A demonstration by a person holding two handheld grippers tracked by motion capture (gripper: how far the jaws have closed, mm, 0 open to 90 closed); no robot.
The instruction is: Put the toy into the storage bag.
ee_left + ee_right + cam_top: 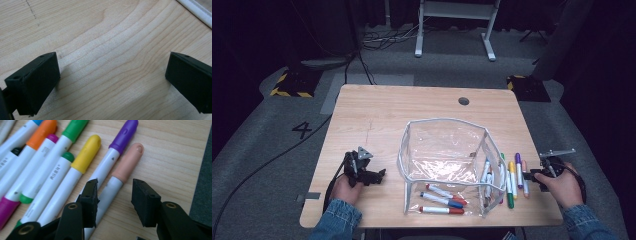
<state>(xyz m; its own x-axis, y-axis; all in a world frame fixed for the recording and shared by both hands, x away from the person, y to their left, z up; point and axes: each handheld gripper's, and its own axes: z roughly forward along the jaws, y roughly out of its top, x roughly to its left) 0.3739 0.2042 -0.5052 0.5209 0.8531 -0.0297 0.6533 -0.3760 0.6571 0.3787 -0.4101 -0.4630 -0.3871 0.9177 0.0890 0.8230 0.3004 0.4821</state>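
From the high view, there's a light wooden table [377,110] with a clear plastic pouch [447,150] standing open in the middle of it, white trim around the rim. A few markers lie at its near end, red and blue caps [443,197], though I can't say for sure if they're inside the plastic or just seen through it. To the right of the pouch a row of loose markers lies on the wood, and the outermost one is the peach-capped marker [525,177]. The right gripper [532,176] sits down at that end of the row, right by the peach one. The left gripper [379,175] rests on the table well left of the pouch, pointing toward it.

Left gripper view: the two black jaws stand wide apart over bare wood grain, nothing between them. A bit of the pouch's white trim [193,10] shows in the top right corner.

Right gripper view: the right gripper [113,200] has its jaws partway open, straddling the barrel of the peach-capped marker [122,170]. One jaw is wedged between it and the purple-capped marker [117,147] next door; the other stands clear on the far side, so it isn't clamped. Yellow [85,152], green and orange caps lie further along.
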